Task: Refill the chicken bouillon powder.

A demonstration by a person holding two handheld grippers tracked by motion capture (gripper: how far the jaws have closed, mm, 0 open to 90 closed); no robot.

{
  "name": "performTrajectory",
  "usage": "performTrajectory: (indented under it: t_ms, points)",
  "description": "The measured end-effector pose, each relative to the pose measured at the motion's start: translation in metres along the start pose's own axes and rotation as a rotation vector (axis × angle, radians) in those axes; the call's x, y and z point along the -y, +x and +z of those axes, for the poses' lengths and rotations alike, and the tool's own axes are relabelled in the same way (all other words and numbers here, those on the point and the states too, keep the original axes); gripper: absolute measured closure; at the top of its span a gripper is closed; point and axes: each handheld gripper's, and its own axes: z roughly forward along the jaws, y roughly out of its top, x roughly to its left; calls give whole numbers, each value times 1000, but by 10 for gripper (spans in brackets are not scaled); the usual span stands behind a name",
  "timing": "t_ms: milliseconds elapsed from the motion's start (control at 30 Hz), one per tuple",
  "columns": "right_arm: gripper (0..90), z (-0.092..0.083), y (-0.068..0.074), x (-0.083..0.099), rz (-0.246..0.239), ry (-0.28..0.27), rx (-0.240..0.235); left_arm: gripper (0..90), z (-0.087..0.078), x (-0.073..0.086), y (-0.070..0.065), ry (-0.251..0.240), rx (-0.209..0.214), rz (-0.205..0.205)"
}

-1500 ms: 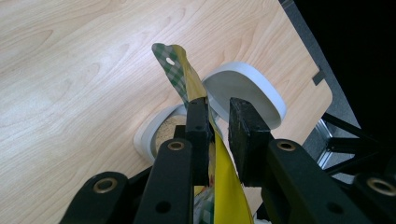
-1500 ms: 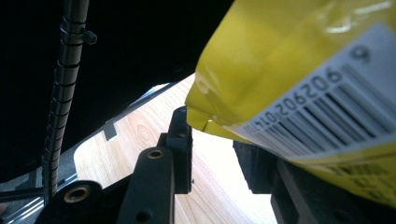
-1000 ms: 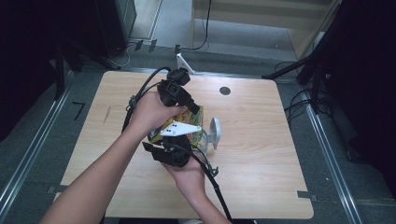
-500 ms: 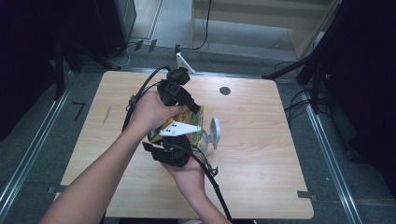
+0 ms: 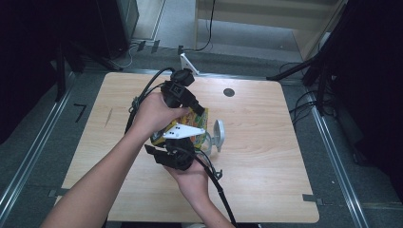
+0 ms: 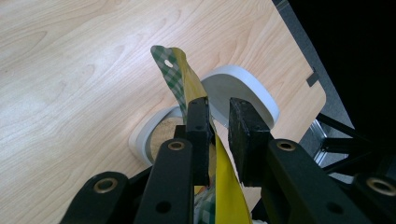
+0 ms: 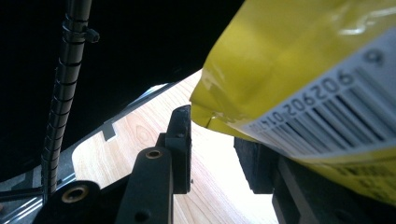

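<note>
**Yellow packet over the white container**

High view: mid-desk, the left gripper [image 5: 190,105] and right gripper [image 5: 173,154] meet at a yellow packet [image 5: 183,130], just beside a white container [image 5: 209,142].

Left gripper view: narrowly parted jaws hold the packet's [image 6: 187,84] top edge; the container [image 6: 161,133] below holds beige powder, lid [image 6: 243,91] raised.

Right gripper view: jaws partly open, having just widened slightly; the packet [image 7: 299,70] lies over one jaw, grip unclear.

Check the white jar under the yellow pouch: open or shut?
Open: the white jar shows beige powder inside, its lid lifted behind it.
</note>
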Motion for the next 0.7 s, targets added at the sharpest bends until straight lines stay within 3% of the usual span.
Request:
performTrajectory:
  t_ms: [700]
  points:
    - [679, -3, 1, -2, -3, -6, 4, 782, 0, -2, -3, -3, -5, 1]
